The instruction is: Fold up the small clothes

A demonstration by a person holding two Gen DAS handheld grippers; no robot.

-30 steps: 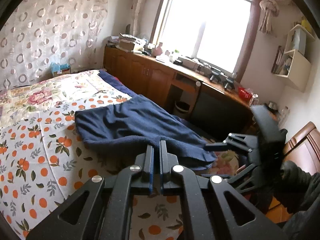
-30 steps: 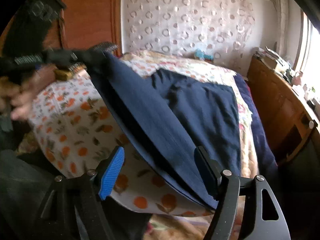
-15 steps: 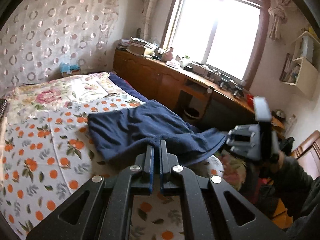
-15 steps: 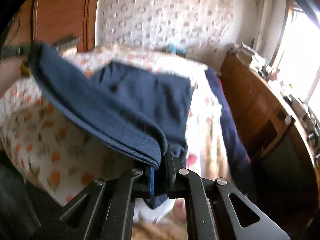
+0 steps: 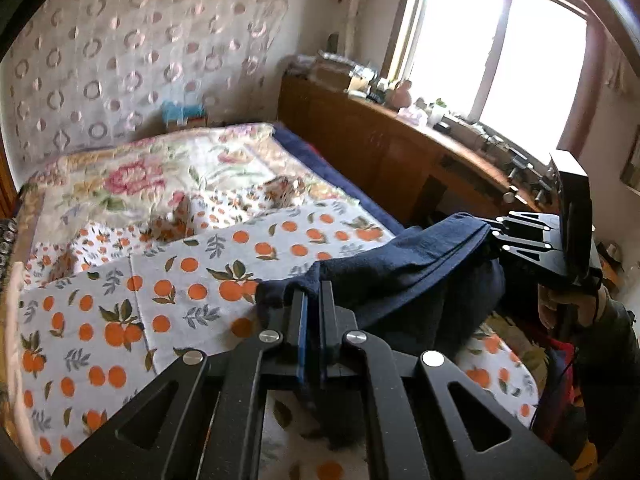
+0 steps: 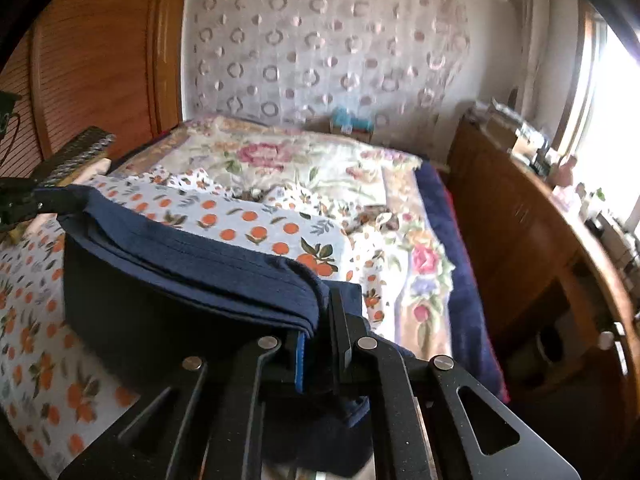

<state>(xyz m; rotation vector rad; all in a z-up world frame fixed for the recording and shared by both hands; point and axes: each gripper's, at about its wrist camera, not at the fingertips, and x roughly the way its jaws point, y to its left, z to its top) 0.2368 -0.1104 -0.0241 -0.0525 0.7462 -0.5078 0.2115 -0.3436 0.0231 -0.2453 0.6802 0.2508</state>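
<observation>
**Navy garment held taut between both grippers, above the bed**

Your left gripper (image 5: 313, 300) has its jaws pressed together on one corner of the navy garment (image 5: 404, 276); the cloth bunches at the fingertips and hangs below them. Your right gripper (image 6: 324, 320) is likewise clamped, its jaws pinching the opposite end, where several folded layers stack at the tips. Between the two, the garment's upper edge runs as a stretched band, and the rest of the cloth drapes beneath it, lifted off the bed (image 5: 120, 280).

In the left wrist view, your right gripper shows at the far end of the cloth, with your hand (image 5: 568, 304) gripping its handle.

Beneath the garment lies the orange-print sheet (image 6: 248, 220). Beyond it is a floral quilt (image 6: 288, 160), with a dark blue blanket (image 6: 460, 264) along the bed's window side. A wooden sideboard (image 5: 380, 148) stands just beside the bed, its top cluttered with small items too blurred to name. At the far end hangs a curtain with ring patterns (image 6: 320, 48), and a bright window (image 5: 496, 48) sits above the sideboard.
</observation>
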